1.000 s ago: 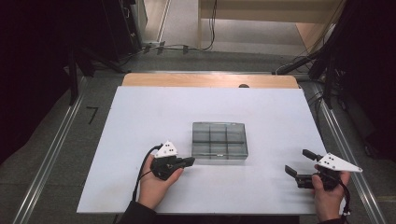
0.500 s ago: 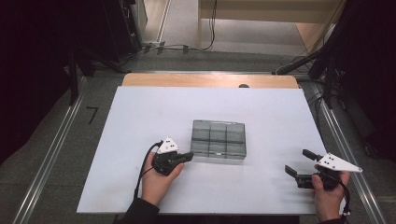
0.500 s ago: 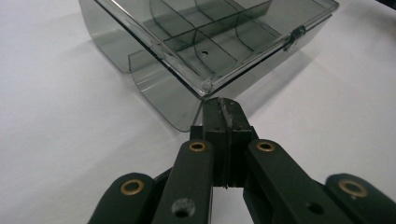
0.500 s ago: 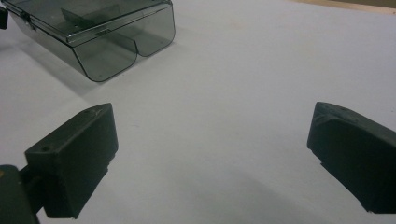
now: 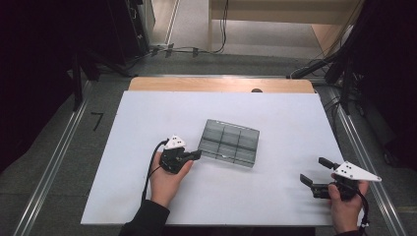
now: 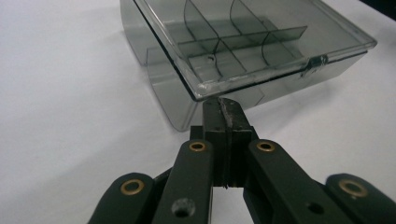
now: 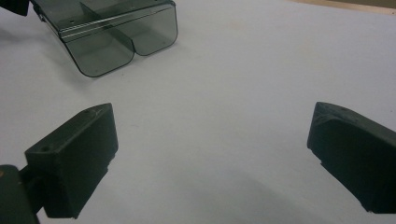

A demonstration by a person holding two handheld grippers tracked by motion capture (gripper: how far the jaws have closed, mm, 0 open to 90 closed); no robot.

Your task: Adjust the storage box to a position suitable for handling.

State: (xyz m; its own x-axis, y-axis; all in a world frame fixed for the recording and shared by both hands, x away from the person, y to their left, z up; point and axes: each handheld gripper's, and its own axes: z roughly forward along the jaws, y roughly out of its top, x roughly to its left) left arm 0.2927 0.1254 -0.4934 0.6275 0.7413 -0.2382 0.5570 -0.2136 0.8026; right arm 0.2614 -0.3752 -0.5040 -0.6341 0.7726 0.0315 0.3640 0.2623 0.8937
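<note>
On the white table (image 5: 147, 147), near the middle, lies one clear smoky plastic box (image 5: 229, 142) with its lid down, turned at a slight angle to the table edges. Inside dividers count out to six compartments, in two rows of three. Two grippers are in use, one per hand. The left gripper (image 5: 195, 155) sits at the box's near left corner, its jaws pressed together with nothing between them; in the left gripper view the closed tips (image 6: 223, 114) meet the lower front edge of the box (image 6: 243, 51), just under the lid rim. One small clasp (image 6: 316, 63) shows on the front edge to the right of the tips. The right gripper (image 5: 314, 172) rests low at the table's near right corner, well apart from the box, jaws spread wide and empty; the right gripper view shows bare table between its two pads (image 7: 74, 154).
</note>
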